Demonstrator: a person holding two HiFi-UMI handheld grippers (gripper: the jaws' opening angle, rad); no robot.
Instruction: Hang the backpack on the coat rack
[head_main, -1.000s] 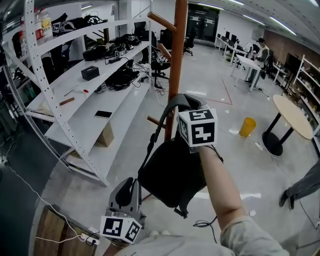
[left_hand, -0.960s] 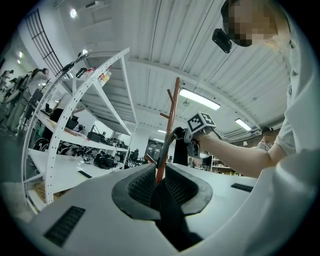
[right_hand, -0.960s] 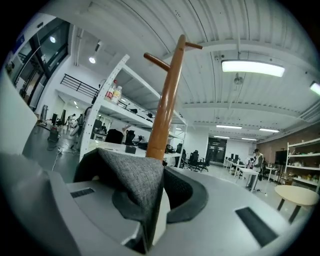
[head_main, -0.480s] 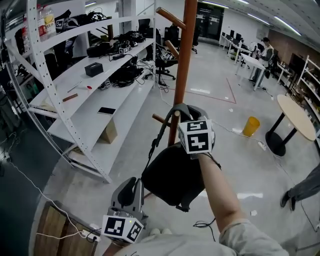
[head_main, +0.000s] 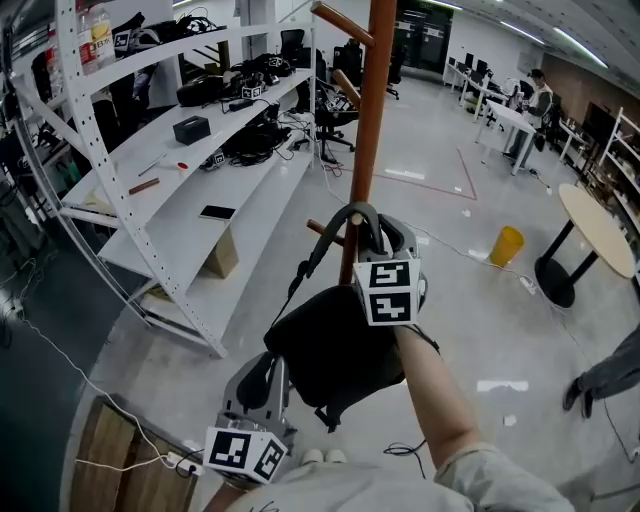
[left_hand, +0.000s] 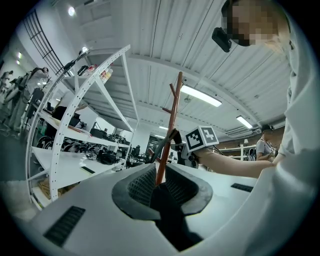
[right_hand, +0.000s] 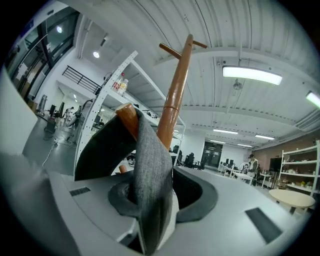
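The brown wooden coat rack (head_main: 375, 100) stands in the middle of the head view. A black backpack (head_main: 330, 350) hangs against it, its top handle (head_main: 345, 215) looped over a low peg (head_main: 320, 228). My right gripper (head_main: 375, 238) sits at the handle and its jaws are opening. In the right gripper view the grey strap (right_hand: 150, 165) stands loose between the jaws of that gripper (right_hand: 160, 187), draped over the peg (right_hand: 127, 117). My left gripper (head_main: 262, 385) waits low, below the bag. Its jaws (left_hand: 159, 175) stand a little apart and hold nothing.
White shelving (head_main: 180, 170) with cables and devices lines the left. A yellow bin (head_main: 506, 245), a round table (head_main: 600, 230) and a person's leg (head_main: 605, 370) are on the right. A wooden board (head_main: 110, 460) lies at bottom left.
My right gripper came down along the pole with the backpack. The handle, held above the low peg before, now rests over it. The left gripper stayed put.
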